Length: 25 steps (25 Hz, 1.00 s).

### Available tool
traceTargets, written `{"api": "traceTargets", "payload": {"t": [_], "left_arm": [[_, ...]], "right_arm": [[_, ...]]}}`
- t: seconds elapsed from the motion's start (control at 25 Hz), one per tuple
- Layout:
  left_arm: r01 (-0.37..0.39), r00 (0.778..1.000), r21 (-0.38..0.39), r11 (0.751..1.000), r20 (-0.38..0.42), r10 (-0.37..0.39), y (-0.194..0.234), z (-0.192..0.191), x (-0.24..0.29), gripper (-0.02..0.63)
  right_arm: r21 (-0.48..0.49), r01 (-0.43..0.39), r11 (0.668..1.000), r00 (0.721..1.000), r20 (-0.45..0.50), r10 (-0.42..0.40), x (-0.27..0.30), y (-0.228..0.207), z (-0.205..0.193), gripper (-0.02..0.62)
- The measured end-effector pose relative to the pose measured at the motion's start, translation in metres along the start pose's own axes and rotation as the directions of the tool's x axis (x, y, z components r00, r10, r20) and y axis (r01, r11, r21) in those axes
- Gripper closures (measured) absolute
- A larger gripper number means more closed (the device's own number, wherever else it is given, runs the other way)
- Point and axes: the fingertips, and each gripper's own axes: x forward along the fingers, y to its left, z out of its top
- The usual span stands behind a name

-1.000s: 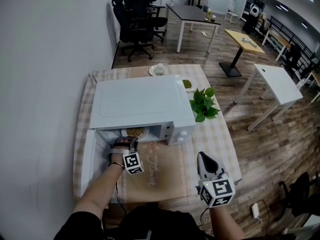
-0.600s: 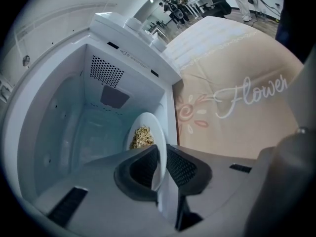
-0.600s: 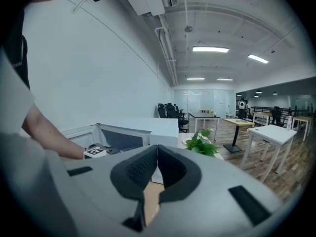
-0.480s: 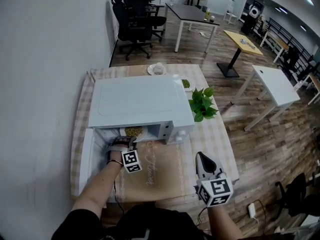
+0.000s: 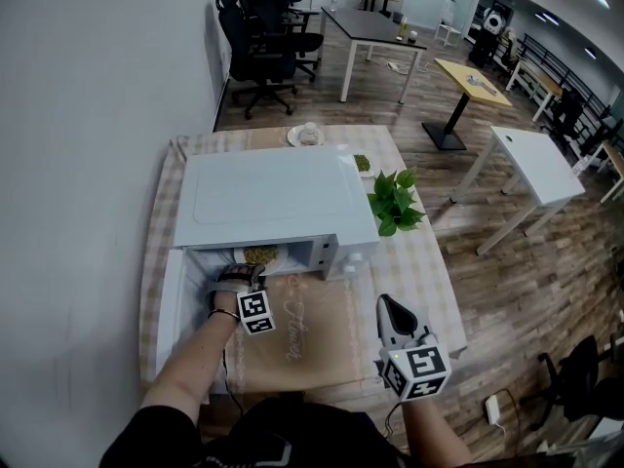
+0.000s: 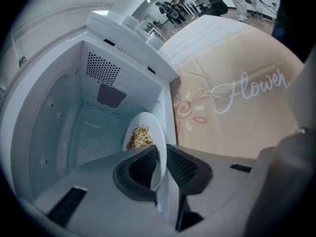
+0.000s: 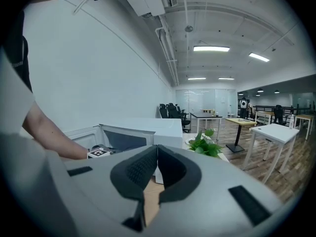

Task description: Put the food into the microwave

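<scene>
Here, the fingers of your left gripper (image 6: 160, 157) pinch the near rim of the round white plate (image 6: 157, 142) of beige food (image 6: 138, 138), already inside the open white microwave (image 5: 276, 201) straight ahead, while your right gripper (image 7: 156, 151), fingers pressed together, idles farther off.

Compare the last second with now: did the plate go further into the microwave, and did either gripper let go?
Hardly anything changed. The left gripper stays shut on the rim of the plate, which seems eased slightly deeper into the open microwave. The right gripper stays shut and empty, above the mat. Nothing was released.
</scene>
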Motion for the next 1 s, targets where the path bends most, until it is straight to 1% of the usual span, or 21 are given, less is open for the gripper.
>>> {"api": "traceTargets", "payload": {"t": [0.12, 0.2, 0.36, 0.44, 0.52, 0.6, 0.64, 1.0], "left_arm": [[0.001, 1.000, 0.023, 1.000, -0.004, -0.001, 0.000, 0.001, -0.002, 0.532], [0.002, 1.000, 0.013, 1.000, -0.004, -0.002, 0.001, 0.000, -0.005, 0.523], [-0.018, 1.000, 0.005, 1.000, 0.022, 0.018, 0.002, 0.007, -0.020, 0.523], [-0.022, 0.999, -0.025, 0.999, 0.026, 0.022, 0.001, 0.011, -0.026, 0.526], [-0.022, 0.999, -0.039, 0.999, 0.029, 0.023, -0.003, 0.016, -0.028, 0.555], [-0.023, 0.999, -0.038, 0.999, 0.029, 0.024, -0.005, 0.019, -0.027, 0.564], [-0.024, 0.999, -0.042, 0.999, 0.029, 0.026, -0.005, 0.019, -0.026, 0.580], [-0.020, 1.000, -0.070, 0.997, 0.007, 0.020, 0.007, 0.013, -0.015, 0.584]], "right_arm": [[-0.002, 0.002, 1.000, 1.000, -0.001, -0.002, -0.002, -0.002, -0.001, 0.586], [0.005, 0.003, 1.000, 1.000, 0.000, -0.003, -0.002, -0.003, -0.001, 0.586], [0.002, -0.007, 1.000, 1.000, 0.007, 0.007, -0.004, 0.000, 0.002, 0.586], [0.009, -0.008, 1.000, 1.000, 0.007, 0.008, -0.004, 0.000, 0.002, 0.586], [0.017, -0.008, 1.000, 1.000, 0.007, 0.007, -0.005, -0.001, 0.001, 0.586], [0.016, -0.012, 1.000, 1.000, 0.006, 0.012, -0.005, -0.001, 0.000, 0.586], [0.015, -0.015, 1.000, 1.000, 0.005, 0.015, -0.006, -0.001, 0.000, 0.586], [0.024, -0.006, 1.000, 1.000, -0.004, 0.006, -0.011, -0.005, -0.006, 0.586]]}}
